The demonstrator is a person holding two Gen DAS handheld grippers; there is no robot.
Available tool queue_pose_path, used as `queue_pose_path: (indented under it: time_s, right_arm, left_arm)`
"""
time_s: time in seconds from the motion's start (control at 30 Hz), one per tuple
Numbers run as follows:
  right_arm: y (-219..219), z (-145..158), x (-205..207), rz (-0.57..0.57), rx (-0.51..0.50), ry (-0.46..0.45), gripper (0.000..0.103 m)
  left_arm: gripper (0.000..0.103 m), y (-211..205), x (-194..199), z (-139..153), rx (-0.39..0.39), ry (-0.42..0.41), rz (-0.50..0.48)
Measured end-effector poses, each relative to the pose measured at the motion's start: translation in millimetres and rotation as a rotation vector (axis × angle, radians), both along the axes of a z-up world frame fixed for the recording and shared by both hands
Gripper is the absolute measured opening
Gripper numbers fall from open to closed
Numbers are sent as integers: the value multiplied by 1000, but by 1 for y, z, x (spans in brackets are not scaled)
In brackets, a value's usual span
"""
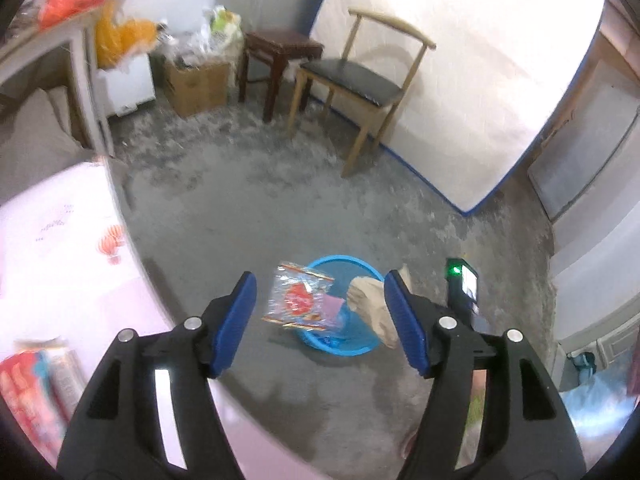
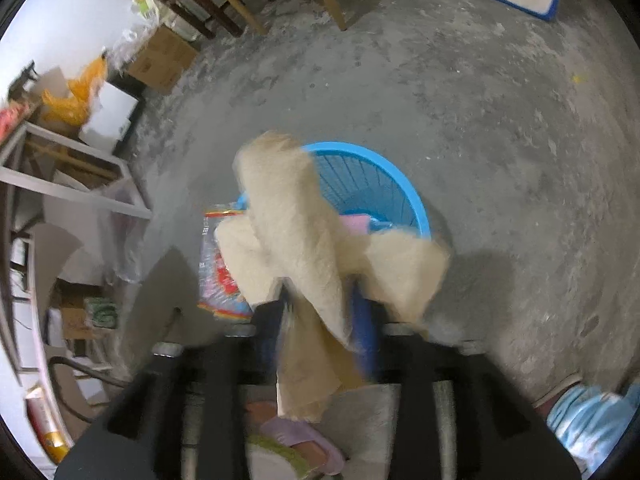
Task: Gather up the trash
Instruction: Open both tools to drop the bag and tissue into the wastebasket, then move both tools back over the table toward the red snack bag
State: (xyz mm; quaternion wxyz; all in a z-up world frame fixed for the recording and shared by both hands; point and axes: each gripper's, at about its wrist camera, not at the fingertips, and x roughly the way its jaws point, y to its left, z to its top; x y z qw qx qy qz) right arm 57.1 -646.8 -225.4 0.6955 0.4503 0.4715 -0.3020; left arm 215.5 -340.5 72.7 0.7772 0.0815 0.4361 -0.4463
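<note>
Blue plastic basket (image 1: 362,350) sits on grey concrete floor (image 1: 248,208), at 6 o'clock of the wooden chair (image 1: 360,80). Clear snack wrapper w/ red print (image 1: 298,300) hangs over the basket's 9 o'clock rim, apparently mid-air, touching no pad. Crumpled brown paper (image 2: 288,216) is above the basket's near rim, its tail between the right gripper (image 2: 316,316) fingers; blurred, can't tell if pads press it. Left gripper (image 1: 320,320) is released, jaws wide apart, nothing between. Cardboard box (image 1: 196,88) and dark stool (image 1: 280,52) stand at 10 o'clock of the chair.
</note>
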Motion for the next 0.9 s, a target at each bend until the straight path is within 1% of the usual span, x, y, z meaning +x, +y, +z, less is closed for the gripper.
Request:
queue_pose_path:
  time_s: [0.07, 0.13, 0.23, 0.3, 0.4, 0.43, 0.5, 0.57, 0.67, 0.73, 0.87, 0.9]
  right_arm:
    - [-3, -4, 9, 11, -42, 38, 55]
    - [-6, -3, 12, 17, -62, 48, 55]
    - [-3, 6, 16, 23, -61, 8, 56]
    - [5, 12, 27, 71, -66, -12, 57]
    - [24, 14, 55, 178, -79, -13, 58]
    - [30, 14, 65, 211, -78, -14, 58]
    - [39, 13, 79, 237, -73, -18, 58]
    - [42, 11, 87, 227, -54, -27, 58]
    - [41, 15, 81, 188, -24, -45, 58]
    - [46, 22, 73, 181, -31, -55, 58]
    - [60, 53, 47, 182, -46, -95, 58]
    - [68, 65, 40, 191, -52, -111, 60]
  left_arm:
    - [66, 28, -2, 11, -9, -18, 20]
    - [66, 61, -4, 20, -10, -43, 52]
    - [67, 117, -5, 34, -21, -79, 119]
    - [69, 149, -6, 40, -25, -97, 171]
    - [70, 199, -6, 47, -26, -103, 269]
    - [70, 209, -7, 48, -26, -107, 291]
    - [72, 237, -10, 52, -24, -121, 354]
    - [73, 259, -12, 53, -31, -127, 410]
    - [74, 285, -15, 49, -36, -135, 468]
    - [75, 300, -17, 44, -23, -152, 503]
    - [77, 331, -19, 33, -1, -145, 555]
    - [77, 333, -19, 30, 2, -141, 564]
